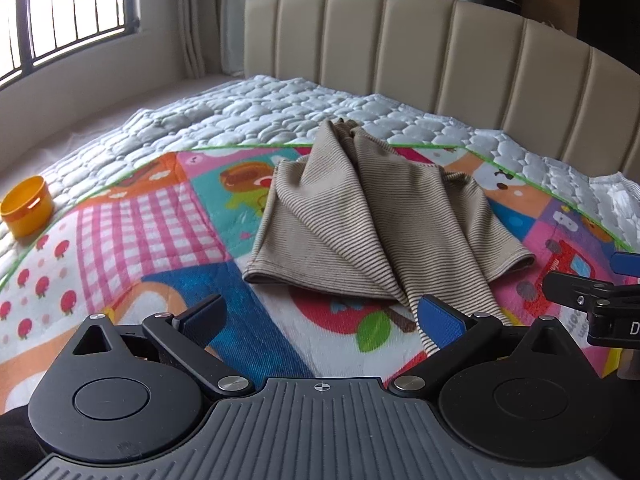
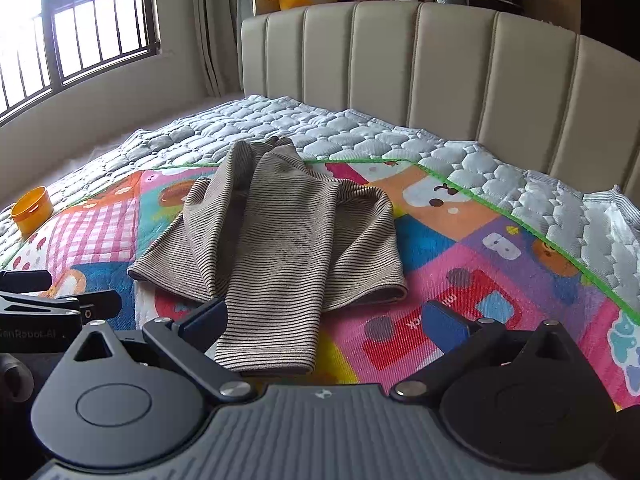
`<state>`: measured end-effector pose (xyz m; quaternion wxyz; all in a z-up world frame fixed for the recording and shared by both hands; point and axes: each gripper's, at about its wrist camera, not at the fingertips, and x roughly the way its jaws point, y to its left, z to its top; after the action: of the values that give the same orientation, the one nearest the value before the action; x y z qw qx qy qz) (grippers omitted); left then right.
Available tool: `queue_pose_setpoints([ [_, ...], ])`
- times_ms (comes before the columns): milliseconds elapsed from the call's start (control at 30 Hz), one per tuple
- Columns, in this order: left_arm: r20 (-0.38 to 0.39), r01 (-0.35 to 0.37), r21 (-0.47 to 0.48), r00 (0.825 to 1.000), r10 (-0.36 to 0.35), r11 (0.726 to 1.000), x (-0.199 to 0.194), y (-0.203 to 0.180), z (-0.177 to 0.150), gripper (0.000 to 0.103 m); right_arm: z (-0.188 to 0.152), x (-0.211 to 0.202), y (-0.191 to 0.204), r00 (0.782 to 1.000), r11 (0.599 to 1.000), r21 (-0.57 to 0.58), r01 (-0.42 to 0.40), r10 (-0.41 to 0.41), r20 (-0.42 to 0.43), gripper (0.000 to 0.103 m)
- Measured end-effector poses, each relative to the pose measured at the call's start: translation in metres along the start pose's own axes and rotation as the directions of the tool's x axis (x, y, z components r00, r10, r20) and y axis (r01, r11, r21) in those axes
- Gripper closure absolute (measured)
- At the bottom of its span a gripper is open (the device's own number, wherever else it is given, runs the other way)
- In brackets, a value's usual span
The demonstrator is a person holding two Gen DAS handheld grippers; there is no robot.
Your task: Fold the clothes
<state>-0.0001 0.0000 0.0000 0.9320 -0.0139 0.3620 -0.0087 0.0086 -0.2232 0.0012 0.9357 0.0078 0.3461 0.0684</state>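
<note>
A brown striped garment (image 1: 360,208) lies crumpled on a colourful play mat (image 1: 140,220) on the bed, one long part trailing toward me. My left gripper (image 1: 322,316) hovers open just short of its near edge, nothing between the fingers. In the right wrist view the same garment (image 2: 276,240) lies ahead, and its trailing sleeve or leg (image 2: 268,344) reaches down between the fingers of my right gripper (image 2: 324,320), which stands wide open with its pads clear of the cloth. Part of the right gripper (image 1: 600,300) shows at the left view's right edge.
An orange plastic cup (image 1: 28,206) sits at the mat's left edge on the white quilted bedspread (image 1: 240,108). A beige padded headboard (image 1: 440,48) stands behind, with plush toys and plants on top. A barred window (image 1: 60,12) is at the left.
</note>
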Motion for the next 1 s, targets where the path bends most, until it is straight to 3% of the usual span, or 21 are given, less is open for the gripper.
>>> queue_pose_setpoints([
  [1000, -0.005, -0.021, 0.015, 1.000, 0.021, 1.000, 0.0028, -0.0005, -0.0010, 0.000, -0.0019, 0.0039, 0.0026, 1.000, 1.000, -0.022, 0.006, -0.006, -0.015, 0.000],
])
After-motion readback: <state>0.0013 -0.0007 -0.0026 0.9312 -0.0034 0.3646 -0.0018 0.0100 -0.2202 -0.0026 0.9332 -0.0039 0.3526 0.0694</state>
